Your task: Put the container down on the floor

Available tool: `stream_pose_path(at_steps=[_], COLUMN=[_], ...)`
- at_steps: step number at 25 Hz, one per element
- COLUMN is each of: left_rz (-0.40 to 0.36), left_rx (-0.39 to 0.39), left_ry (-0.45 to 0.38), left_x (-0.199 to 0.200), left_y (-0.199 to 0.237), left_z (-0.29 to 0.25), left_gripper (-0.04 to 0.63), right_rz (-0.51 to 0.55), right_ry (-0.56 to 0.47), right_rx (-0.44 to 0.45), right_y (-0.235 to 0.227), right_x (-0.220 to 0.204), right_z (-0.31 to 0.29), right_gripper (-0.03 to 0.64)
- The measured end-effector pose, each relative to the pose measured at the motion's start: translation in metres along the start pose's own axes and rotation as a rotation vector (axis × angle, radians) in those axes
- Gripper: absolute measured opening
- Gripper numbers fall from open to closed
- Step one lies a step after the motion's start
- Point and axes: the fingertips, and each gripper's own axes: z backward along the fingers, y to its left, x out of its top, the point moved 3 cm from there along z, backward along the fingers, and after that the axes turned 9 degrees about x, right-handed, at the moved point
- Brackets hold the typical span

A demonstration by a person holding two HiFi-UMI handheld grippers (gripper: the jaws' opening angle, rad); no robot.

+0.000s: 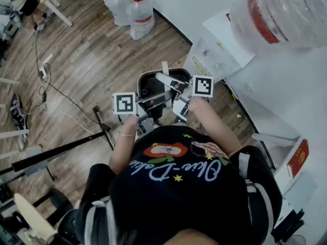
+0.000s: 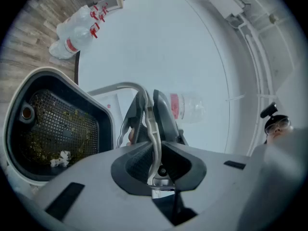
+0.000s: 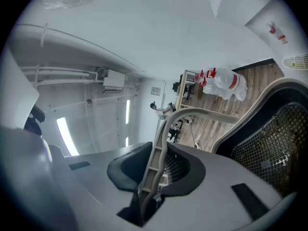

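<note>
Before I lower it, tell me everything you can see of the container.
The container is a rounded bin with a pale rim, dark inner walls and a black mesh lining that carries greenish-brown scraps and a white crumpled bit. A thin pale grey handle arches over its opening. The left claw and the right claw are both shut on that handle, close together. It seems to hang above the wooden floor.

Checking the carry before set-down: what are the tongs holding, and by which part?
The container, by its pale curved handle: the left gripper and the right gripper each have their tongs clamped on that thin strip.
</note>
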Motion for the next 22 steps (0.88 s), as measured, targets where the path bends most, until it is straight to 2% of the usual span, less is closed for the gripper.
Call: stream_pose_path(at_steps=[18,22], left_rz=[0.018,-0.003], left_rx=[-0.019,-0.019], left_ry=[0.025,0.042], left_x=[0.0028,0.0056], left_y=[0.0024,0.0034], left_z=[0.0020,0.0088], left_gripper=[0.044,0.044], right_rz=[0.008,0.021], right_ry=[-0.028,-0.045], right_rx=[-0.036,-0.039], right_y=[-0.0036,-0.0025], right_x=[0.0000,-0.0019], right_z=[-0.0021,-0.0076], right_gripper=[0.058,0.058])
